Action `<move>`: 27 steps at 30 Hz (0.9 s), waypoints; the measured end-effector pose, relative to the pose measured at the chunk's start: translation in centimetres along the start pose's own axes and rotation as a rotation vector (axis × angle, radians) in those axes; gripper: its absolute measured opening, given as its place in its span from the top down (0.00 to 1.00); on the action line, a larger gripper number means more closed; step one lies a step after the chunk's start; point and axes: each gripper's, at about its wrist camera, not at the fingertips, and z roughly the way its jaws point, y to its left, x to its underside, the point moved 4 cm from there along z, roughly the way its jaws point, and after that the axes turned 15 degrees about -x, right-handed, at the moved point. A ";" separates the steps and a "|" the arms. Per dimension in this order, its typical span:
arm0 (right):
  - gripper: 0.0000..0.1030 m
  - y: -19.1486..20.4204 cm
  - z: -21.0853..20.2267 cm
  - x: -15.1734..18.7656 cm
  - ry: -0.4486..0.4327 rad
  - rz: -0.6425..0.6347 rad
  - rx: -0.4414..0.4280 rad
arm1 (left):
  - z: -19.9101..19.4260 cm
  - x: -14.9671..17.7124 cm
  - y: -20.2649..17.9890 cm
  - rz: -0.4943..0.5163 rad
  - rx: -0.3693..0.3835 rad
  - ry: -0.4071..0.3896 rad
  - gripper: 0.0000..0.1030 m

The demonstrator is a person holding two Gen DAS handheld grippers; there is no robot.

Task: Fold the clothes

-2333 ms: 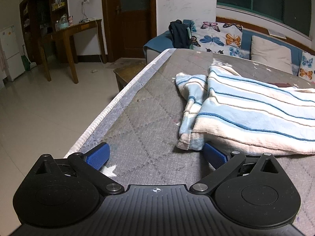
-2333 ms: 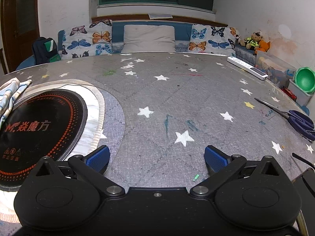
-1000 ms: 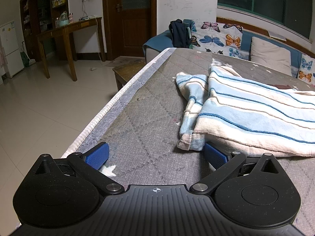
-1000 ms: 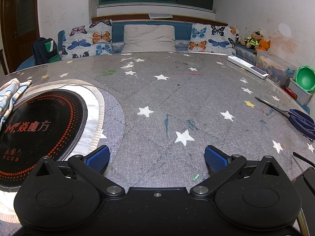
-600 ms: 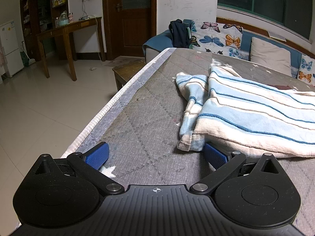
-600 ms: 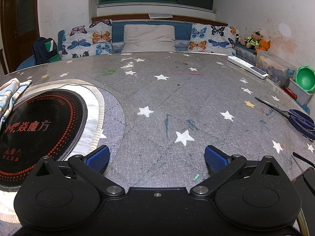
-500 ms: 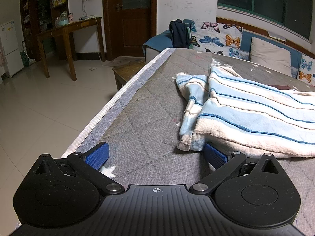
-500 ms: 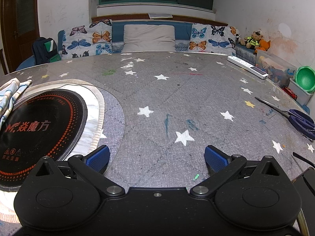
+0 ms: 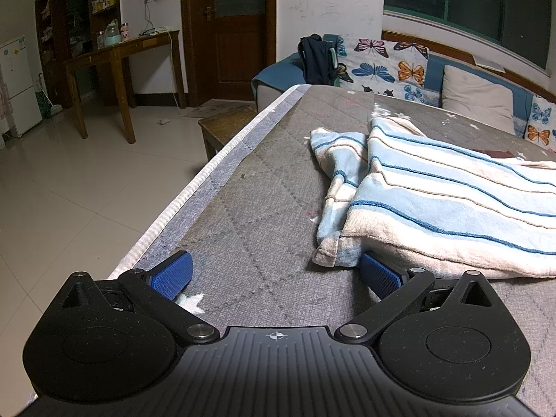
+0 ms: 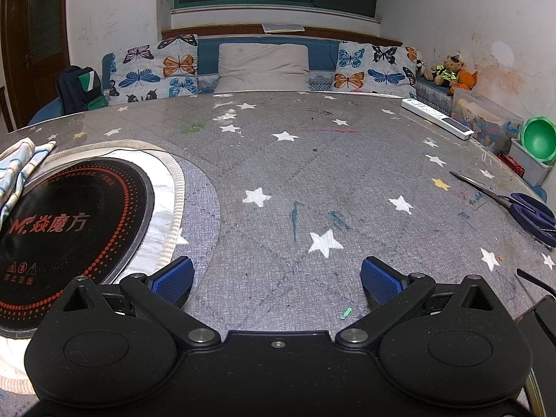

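**Both grippers parked wide, striped garment waiting**

Nothing has moved of note since the earlier frames: both views match them almost exactly, apart from a very slight shift in the left view over the first of them, and the cloth lies in the same heap.

Starting at the left hand-held gripper (image 9: 274, 272), its jaws are spread wide and hold nothing. It sits low over the grey quilted surface (image 9: 264, 215), close to that surface's left edge. Its right blue pad (image 9: 380, 274) is just beside, perhaps touching, the near hem of the blue-and-white striped garment (image 9: 451, 201), which lies rumpled on the surface with one sleeve-like part bunched at its left side. Beyond, a sofa with butterfly cushions (image 9: 382, 66) runs along the wall.

The right hand-held gripper (image 10: 276, 278) is likewise fully open and empty, hovering over bare star-printed cloth. To its left sits a black round cooktop (image 10: 69, 219), and only a corner of the garment shows at the far left of that view. Scissors (image 10: 521, 205) lie at the right edge.

By my reading, folding has not begun; this is the approach before the first grasp. The next move seems to call for the left jaws to close on the near hem or corner, while the right one must travel well leftward, past the cooktop, to take a second corner so the cloth can be spread flat.
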 end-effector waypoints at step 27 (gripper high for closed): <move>0.00 0.2 0.1 0.0 0.001 -0.010 0.009 | 0.1 0.0 0.1 0.000 0.001 0.000 0.00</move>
